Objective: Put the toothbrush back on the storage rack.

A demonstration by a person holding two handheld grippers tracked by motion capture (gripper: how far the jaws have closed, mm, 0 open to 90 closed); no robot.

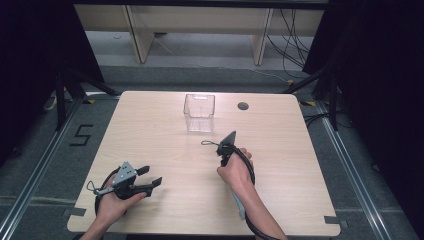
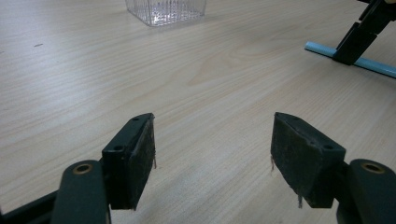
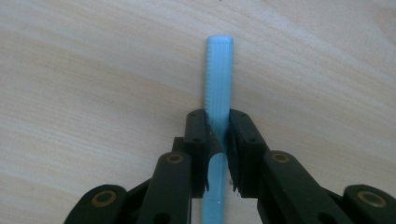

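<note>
Light wooden table (image 1: 165, 150) standing on grey floor, round cable hole (image 1: 243, 106) at far right. Clear plastic box (image 1: 199, 113) sitting far centre. Light blue stick (image 2: 355, 60) lying flat at near right.

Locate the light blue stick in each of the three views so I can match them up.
High view: light blue stick low, right of centre, beneath the forearm.
Left gripper view: upper right, lying on the table, crossed by the right hand-held gripper.
Right gripper view: centre, running upward between the pads pressed on it.
Shared landmark: the pale wood table; the clear plastic container appears in two views.
</note>
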